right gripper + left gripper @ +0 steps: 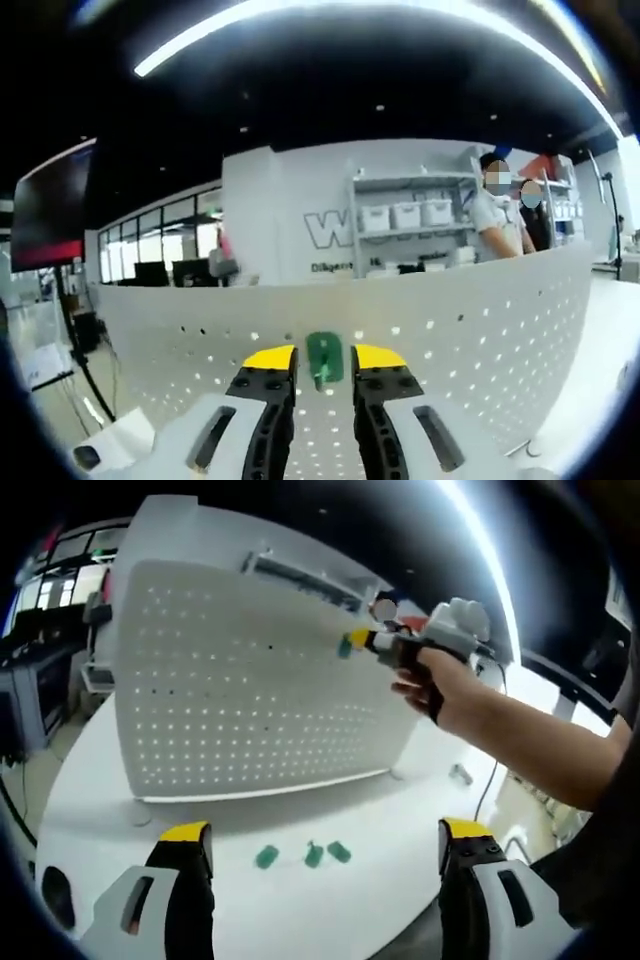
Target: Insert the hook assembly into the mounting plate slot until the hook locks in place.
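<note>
I take the pegboard (250,680) as my landmark; it stands upright on the white table (400,900). At its left edge there is only background room and desks. In front of its base, on the table, lie 3 spare green hooks (267,856) in a loose row, all well apart from my left gripper (325,850). That gripper hangs low in front of the board with its jaws spread wide and nothing between them.

Toward the board's upper right, my right gripper (362,640) is held up by a hand (440,680) with its yellow tips right at the board face. In the right gripper view the hook (324,358) sits between the yellow-tipped jaws, which are closed in on it from both sides, and it sits just at the perforated face near the top edge. I cannot tell whether its tabs are already in a slot or just touching the surface.

I judge the hook to be light, stiff plastic, smooth enough to twist in the jaws if I press off-axis. The hold on its flat body, with the tip free, looks right to me. The push should be square to the board, since the thin sheet may flex and the stand could slide on the table. Beyond the board's right end are shelving and 2 people.
</note>
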A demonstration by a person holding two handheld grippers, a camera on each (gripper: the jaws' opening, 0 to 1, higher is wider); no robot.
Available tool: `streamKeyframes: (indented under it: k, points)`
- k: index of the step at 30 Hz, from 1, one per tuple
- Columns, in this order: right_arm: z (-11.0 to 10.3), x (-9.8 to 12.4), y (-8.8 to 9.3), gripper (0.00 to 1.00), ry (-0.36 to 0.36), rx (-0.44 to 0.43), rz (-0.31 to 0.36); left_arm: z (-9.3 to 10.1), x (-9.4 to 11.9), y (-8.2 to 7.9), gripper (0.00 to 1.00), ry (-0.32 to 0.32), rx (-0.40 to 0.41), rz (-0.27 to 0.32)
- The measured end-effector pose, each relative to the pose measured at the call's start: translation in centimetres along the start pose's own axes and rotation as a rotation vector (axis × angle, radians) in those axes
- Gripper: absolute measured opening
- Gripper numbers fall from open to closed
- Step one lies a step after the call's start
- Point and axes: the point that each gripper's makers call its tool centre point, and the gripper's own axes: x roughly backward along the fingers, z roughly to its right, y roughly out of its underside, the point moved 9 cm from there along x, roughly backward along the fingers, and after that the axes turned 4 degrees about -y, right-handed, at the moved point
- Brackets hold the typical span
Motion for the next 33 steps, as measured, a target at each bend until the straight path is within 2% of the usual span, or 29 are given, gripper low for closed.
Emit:
streamKeyframes:
  k: [7,11,14,24,29,33]
  points:
    - [1.1,2.7,0.1,0.25,-0.042,0.021,-0.034,0.2,0.1,0.5,0.94,0.002,-0.005,-0.02]
    - [1.6,4.5,0.8,0.26,-0.086,0.049,-0.074,0.4,0.3,0.7,0.94,0.009,-0.009,-0.03]
    - [2.1,6.0,1.7,0.26,-0.072,0.065,-0.084,0.5,0.4,0.8,0.94,0.011,-0.011,-0.035]
    - [2.3,11.0,7.0,0.28,-0.157,0.11,-0.262,0.8,0.6,1.2,0.93,0.013,-0.027,-0.056]
    - [1.9,14.4,9.8,0.28,-0.234,0.153,-0.353,1.0,0.7,1.6,0.93,0.013,-0.028,-0.069]
    - [1.4,16.4,11.1,0.28,-0.262,0.135,-0.389,1.2,0.8,1.8,0.93,0.014,-0.027,-0.076]
